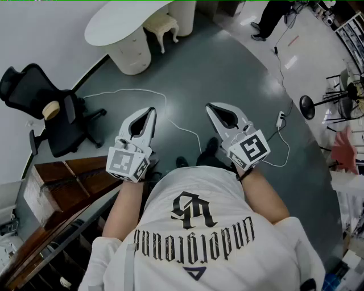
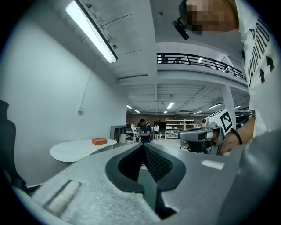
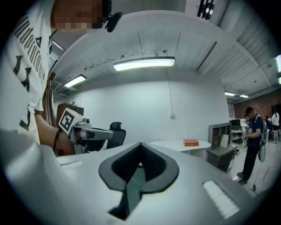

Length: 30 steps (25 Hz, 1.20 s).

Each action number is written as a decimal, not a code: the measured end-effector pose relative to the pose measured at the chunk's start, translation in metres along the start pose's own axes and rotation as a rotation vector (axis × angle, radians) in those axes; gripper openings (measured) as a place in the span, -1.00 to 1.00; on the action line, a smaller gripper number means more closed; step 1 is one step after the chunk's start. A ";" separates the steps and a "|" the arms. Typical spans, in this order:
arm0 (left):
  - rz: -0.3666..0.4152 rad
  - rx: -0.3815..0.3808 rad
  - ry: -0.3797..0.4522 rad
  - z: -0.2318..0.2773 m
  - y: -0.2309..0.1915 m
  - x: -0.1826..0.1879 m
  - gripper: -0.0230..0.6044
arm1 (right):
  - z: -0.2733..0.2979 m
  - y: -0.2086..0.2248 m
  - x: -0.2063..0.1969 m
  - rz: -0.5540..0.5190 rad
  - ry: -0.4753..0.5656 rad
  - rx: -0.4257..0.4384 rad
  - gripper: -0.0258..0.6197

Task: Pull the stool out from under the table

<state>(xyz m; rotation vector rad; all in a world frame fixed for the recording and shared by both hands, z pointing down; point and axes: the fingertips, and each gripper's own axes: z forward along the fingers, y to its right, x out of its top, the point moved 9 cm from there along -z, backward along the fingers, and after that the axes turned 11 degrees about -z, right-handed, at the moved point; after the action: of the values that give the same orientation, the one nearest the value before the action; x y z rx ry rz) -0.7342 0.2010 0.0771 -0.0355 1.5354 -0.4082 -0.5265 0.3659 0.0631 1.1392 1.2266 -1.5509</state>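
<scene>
A cream stool stands tucked under the white curved table at the far side of the grey floor, well ahead of both grippers. My left gripper and right gripper are held side by side in front of the person's chest, both pointing toward the table. Each is shut with nothing between its jaws. The left gripper view shows the tabletop with an orange box on it. From the right gripper view the same table and box appear far off. The stool is hidden in both gripper views.
A black office chair stands left by the wall, with a wooden cabinet nearer. A white cable runs across the floor to a power strip. A black stand base and a standing person are at right.
</scene>
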 end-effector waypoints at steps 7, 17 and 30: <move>-0.001 0.000 0.000 -0.002 0.001 0.006 -0.90 | 0.003 0.000 0.006 -0.014 0.004 0.000 -0.92; -0.012 -0.009 -0.006 0.018 -0.016 0.003 -0.90 | 0.015 0.022 0.001 -0.023 0.012 -0.013 -0.92; 0.012 0.066 -0.011 0.150 -0.037 0.001 -0.90 | 0.052 0.164 -0.053 -0.002 0.045 0.022 -0.91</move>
<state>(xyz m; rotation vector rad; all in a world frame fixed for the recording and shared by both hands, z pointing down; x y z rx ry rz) -0.5976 0.1314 0.0937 0.0227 1.5093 -0.4482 -0.3649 0.2900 0.0830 1.1936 1.2431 -1.5512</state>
